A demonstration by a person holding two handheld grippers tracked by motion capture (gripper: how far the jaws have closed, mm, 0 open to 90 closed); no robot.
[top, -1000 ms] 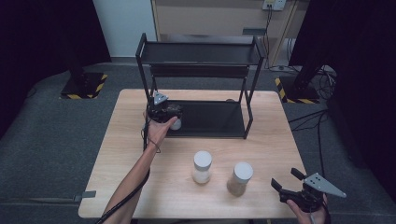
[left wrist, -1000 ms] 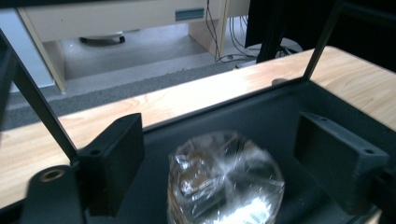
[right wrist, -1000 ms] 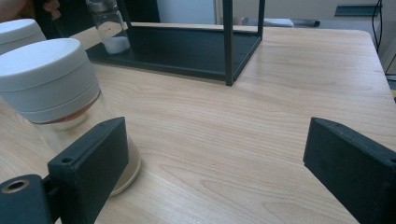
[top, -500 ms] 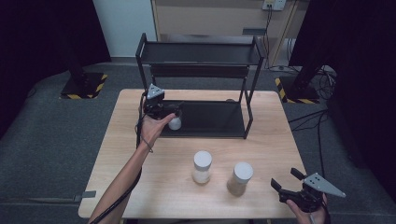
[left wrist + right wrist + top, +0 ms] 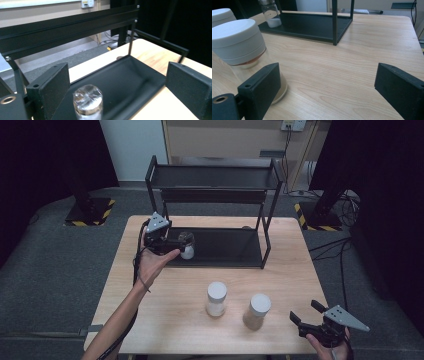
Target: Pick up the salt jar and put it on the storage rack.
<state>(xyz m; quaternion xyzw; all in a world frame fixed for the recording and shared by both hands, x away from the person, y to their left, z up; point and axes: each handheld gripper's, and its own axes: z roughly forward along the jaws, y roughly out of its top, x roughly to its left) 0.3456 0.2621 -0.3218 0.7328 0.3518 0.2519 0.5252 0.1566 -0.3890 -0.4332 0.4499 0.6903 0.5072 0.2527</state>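
Note:
A small clear jar (image 5: 187, 247) with white powder at its bottom stands at the left end of the black rack's lower tray (image 5: 227, 247). My left gripper (image 5: 179, 241) is open with its jaws either side of the jar. In the left gripper view the jar (image 5: 87, 101) stands close to the left jaw and apart from the right one. My right gripper (image 5: 305, 313) is held open near the table's front right corner, with nothing between its jaws. In the right gripper view a white-lidded jar (image 5: 242, 47) stands just beyond the left jaw.
Two white-lidded jars (image 5: 216, 298) (image 5: 257, 310) stand on the wooden table (image 5: 170, 320) in front of the rack. The rack's upper shelf (image 5: 215, 176) overhangs the tray. Bare wood lies ahead of my right gripper (image 5: 327, 85), up to the rack's post (image 5: 334, 22).
My left gripper has drawn back a little to the left from the small jar, which stays on the tray. The right gripper has not moved.

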